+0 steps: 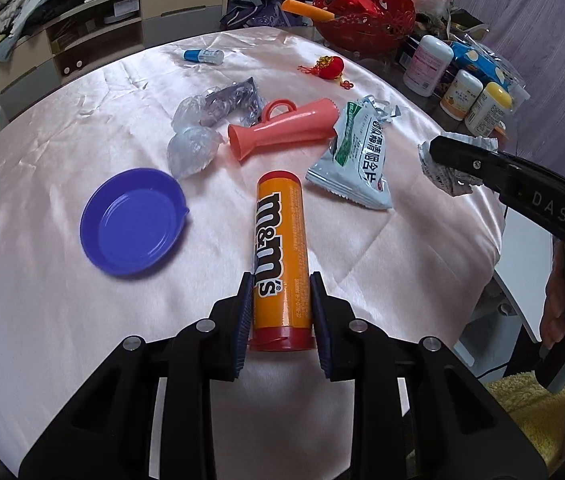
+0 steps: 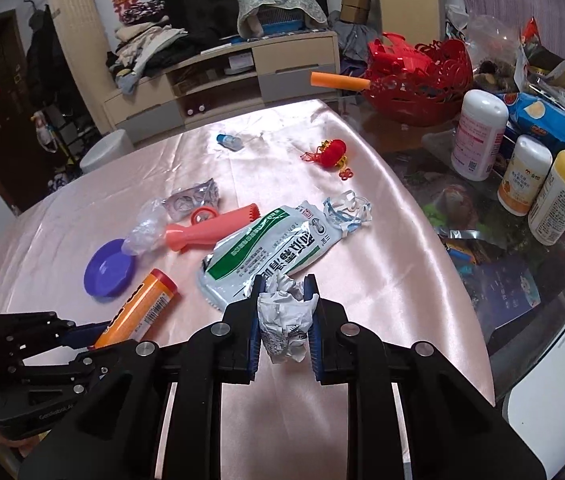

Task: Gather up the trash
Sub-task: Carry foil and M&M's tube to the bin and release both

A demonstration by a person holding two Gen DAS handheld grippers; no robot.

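Note:
My left gripper [image 1: 281, 285] is shut on an orange m&m's tube [image 1: 280, 256] with red caps, held low over the pink tablecloth [image 1: 42, 184]. The tube also shows in the right wrist view [image 2: 138, 307]. My right gripper [image 2: 285, 288] is shut on a crumpled paper wad [image 2: 284, 318], which shows at the right of the left wrist view [image 1: 448, 168]. A green-and-white empty packet [image 1: 356, 160] lies ahead, also in the right wrist view [image 2: 266, 254]. Crumpled clear plastic [image 1: 192, 148] and a foil wrapper [image 1: 230, 98] lie by a coral plastic pitcher [image 1: 282, 128].
A purple dish [image 1: 134, 222] sits at left. A small blue bottle [image 1: 202, 55] and a red lantern charm [image 1: 328, 67] lie farther back. A red basket [image 2: 418, 80] and several white bottles [image 2: 478, 136] stand on the glass table [image 2: 482, 240] at right.

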